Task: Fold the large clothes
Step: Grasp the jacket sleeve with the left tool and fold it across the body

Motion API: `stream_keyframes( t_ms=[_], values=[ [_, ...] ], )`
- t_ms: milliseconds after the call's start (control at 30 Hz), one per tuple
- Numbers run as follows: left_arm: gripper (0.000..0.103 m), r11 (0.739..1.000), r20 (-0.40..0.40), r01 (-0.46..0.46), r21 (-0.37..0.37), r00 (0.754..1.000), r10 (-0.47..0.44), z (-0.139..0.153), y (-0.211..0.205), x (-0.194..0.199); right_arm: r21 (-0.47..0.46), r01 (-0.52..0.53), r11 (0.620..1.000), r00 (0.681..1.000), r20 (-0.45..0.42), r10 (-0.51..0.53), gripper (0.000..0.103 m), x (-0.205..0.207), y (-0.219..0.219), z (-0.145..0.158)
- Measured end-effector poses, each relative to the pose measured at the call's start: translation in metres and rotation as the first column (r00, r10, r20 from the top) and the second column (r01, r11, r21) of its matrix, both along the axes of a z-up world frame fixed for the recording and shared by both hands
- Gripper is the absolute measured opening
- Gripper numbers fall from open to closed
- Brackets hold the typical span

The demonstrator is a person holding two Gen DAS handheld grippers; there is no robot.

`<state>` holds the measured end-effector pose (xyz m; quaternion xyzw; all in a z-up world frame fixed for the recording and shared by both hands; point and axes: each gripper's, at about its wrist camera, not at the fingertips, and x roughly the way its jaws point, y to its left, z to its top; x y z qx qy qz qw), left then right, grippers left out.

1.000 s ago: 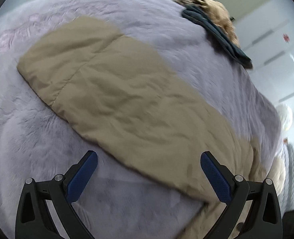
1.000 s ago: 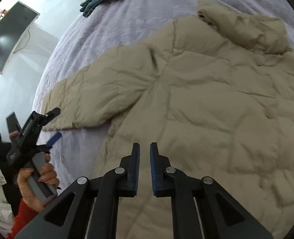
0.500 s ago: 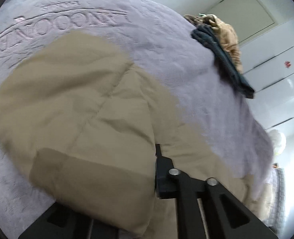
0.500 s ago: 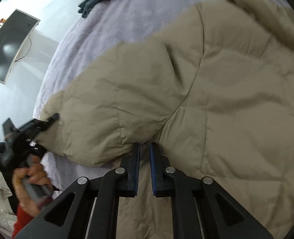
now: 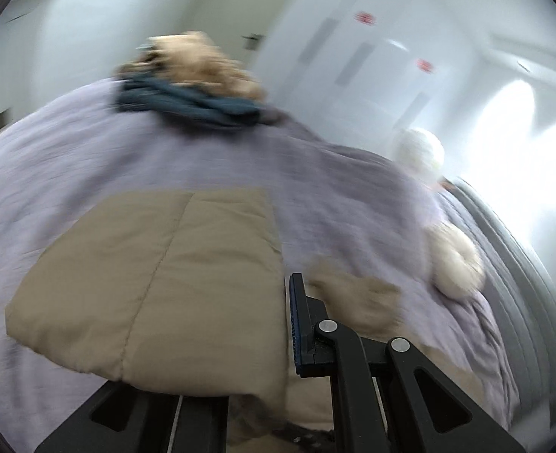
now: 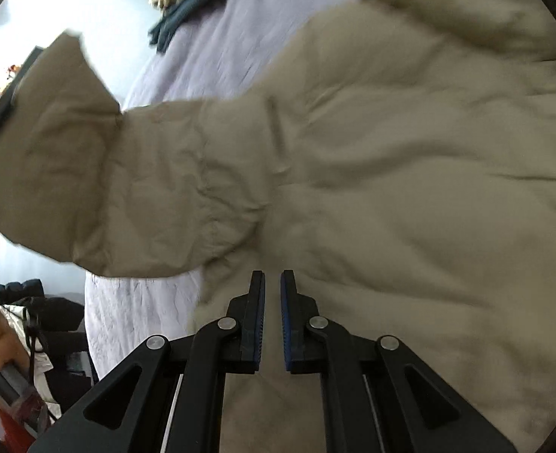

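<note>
White cupboard doors point(image 5: 372, 56) and walls back a bed point(image 5: 202, 151) covered by a lilac blanket. Tan padded jacket point(image 6: 410, 170) lies spread on the bed, directly ahead of and beneath the right tool point(image 6: 272, 321). Right tool: fingers nearly closed, a narrow gap between the blue pads, nothing in them; tips hover over the jacket body just beside the armpit seam. Jacket sleeve point(image 6: 100, 173) is lifted off the bed, extending to the left of the right tool. Left tool point(image 5: 283, 324): closed on the sleeve end; fabric drapes over its left finger and hides it, the right finger's blue pad pressing against the fabric edge. Beyond the left tool, at the far bed edge, a heap of dark blue and fuzzy tan clothes point(image 5: 191, 90). Left-wrist view motion-blurred.
</note>
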<state>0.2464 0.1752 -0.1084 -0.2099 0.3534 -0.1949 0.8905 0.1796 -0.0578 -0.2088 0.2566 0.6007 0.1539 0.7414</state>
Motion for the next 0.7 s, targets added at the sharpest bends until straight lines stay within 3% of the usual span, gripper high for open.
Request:
stream_keyframes(
  t_ms=[67, 167, 333, 433, 500, 633, 667, 700],
  values=[
    [0.012, 0.996, 0.012, 0.094, 0.010, 0.996, -0.094, 0.004, -0.045, 0.006, -0.039, 0.054, 0.998, 0.998, 0.024, -0.053, 0.007, -0.009, -0.029, 0.014],
    [0.012, 0.970, -0.012, 0.223, 0.091, 0.975, -0.223, -0.011, -0.122, 0.000, -0.121, 0.141, 0.983, 0.989, 0.059, -0.135, 0.007, -0.031, -0.076, 0.031],
    [0.012, 0.891, -0.129, 0.361, 0.275, 0.932, -0.337, -0.074, -0.223, -0.018, -0.218, 0.258, 0.941, 0.966, 0.082, -0.246, 0.007, -0.066, -0.141, 0.043],
    [0.012, 0.834, -0.206, 0.397, 0.384, 0.917, -0.341, -0.113, -0.249, -0.029, -0.220, 0.295, 0.930, 0.955, 0.065, -0.288, 0.007, -0.081, -0.168, 0.040],
    [0.012, 0.812, -0.236, 0.409, 0.417, 0.911, -0.338, -0.131, -0.249, -0.046, -0.226, 0.308, 0.924, 0.951, 0.054, -0.304, 0.007, -0.087, -0.176, 0.035],
    [0.015, 0.777, -0.248, 0.409, 0.478, 0.912, -0.328, -0.135, -0.245, -0.059, -0.216, 0.317, 0.923, 0.947, 0.028, -0.319, 0.012, -0.092, -0.179, 0.026],
    [0.038, 0.775, -0.246, 0.409, 0.483, 0.912, -0.328, -0.131, -0.243, -0.062, -0.217, 0.313, 0.925, 0.949, 0.026, -0.316, 0.012, -0.090, -0.179, 0.026],
    [0.074, 0.783, -0.231, 0.397, 0.479, 0.918, -0.323, -0.124, -0.238, -0.066, -0.217, 0.308, 0.926, 0.950, 0.025, -0.310, 0.012, -0.088, -0.177, 0.024]
  ],
)
